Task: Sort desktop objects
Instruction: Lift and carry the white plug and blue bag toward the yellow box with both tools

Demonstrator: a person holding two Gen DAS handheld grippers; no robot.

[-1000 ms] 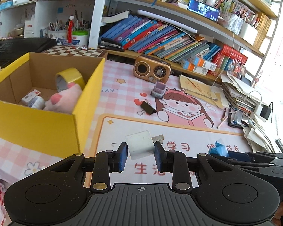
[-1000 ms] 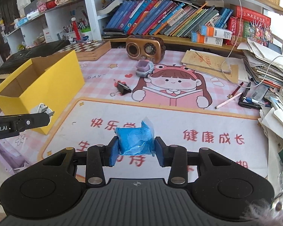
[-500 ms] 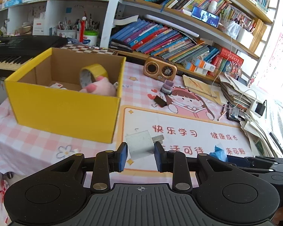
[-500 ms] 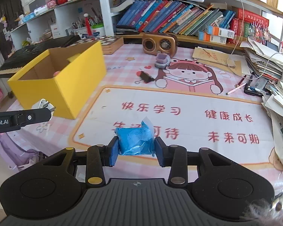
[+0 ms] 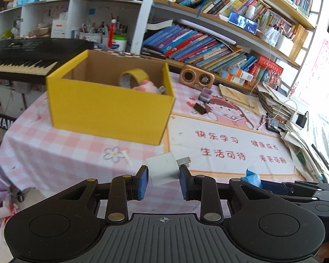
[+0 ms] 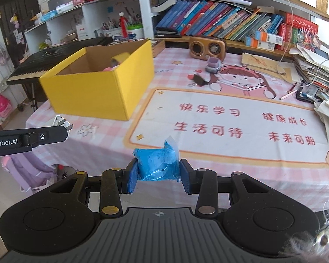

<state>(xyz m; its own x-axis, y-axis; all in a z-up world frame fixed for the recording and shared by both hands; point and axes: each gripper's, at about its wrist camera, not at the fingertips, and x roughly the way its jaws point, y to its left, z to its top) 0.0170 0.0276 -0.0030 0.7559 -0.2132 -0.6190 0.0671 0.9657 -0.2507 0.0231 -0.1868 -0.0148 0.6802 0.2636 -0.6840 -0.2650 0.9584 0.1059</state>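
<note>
Box (image 5: 111,111) sits on the table's (image 5: 61,153) left part, keyboard (image 5: 22,59) behind-left of it. Tape roll (image 5: 134,77) and plush toy (image 5: 147,86) lie inside the box (toy in front of the roll). Right of the box: binder clip (image 5: 199,108), small stamp (image 5: 205,94) behind it, radio (image 5: 197,78) farther back, before the bookshelf (image 5: 208,48). Paper stacks (image 5: 274,100) at the table's right edge.

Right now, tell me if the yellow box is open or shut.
Open: the yellow box has no lid on, and a tape roll shows inside.
</note>
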